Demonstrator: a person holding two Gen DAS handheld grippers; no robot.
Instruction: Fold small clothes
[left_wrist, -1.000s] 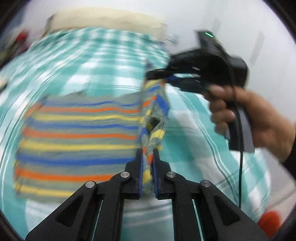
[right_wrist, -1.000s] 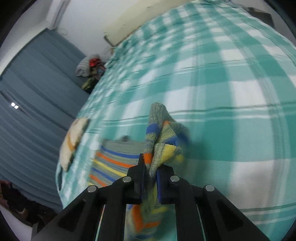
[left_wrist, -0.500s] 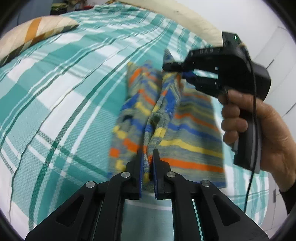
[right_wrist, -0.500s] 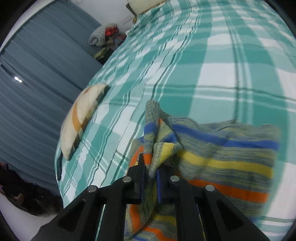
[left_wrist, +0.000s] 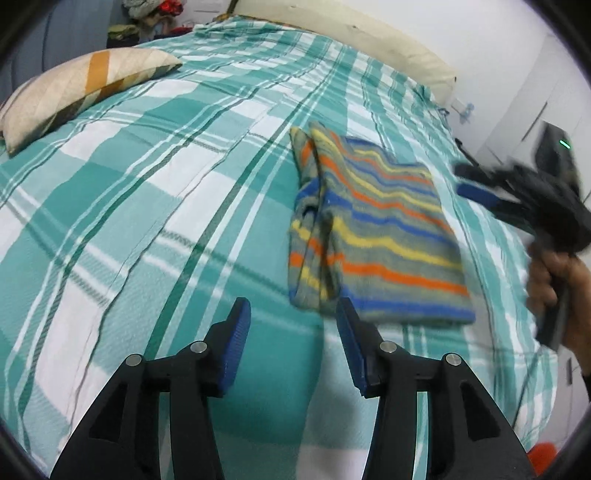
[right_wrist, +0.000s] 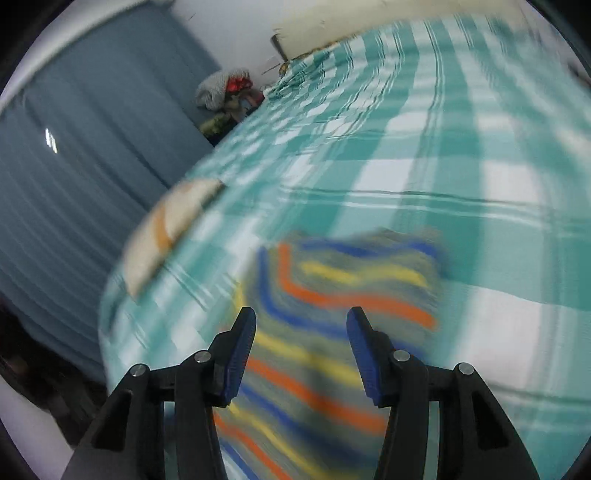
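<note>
A small grey knit garment (left_wrist: 373, 229) with blue, orange and yellow stripes lies folded on the teal checked bedspread (left_wrist: 166, 192), a narrow flap doubled along its left side. My left gripper (left_wrist: 293, 349) is open and empty, just short of the garment's near edge. My right gripper (right_wrist: 301, 350) is open and empty, above the garment (right_wrist: 332, 332), which is blurred in the right wrist view. The right gripper (left_wrist: 476, 182) also shows in the left wrist view, held in a hand to the right of the garment.
A cream pillow (left_wrist: 70, 92) with brown stripes lies at the bed's left. A cream headboard (left_wrist: 351, 40) runs along the back. A pile of clothes (right_wrist: 225, 96) sits by the blue curtain (right_wrist: 74, 184). A white wall is at the right.
Both grippers have opened and let go of the striped garment. It now lies flat and folded on the bed. Both grippers have pulled back from it.
</note>
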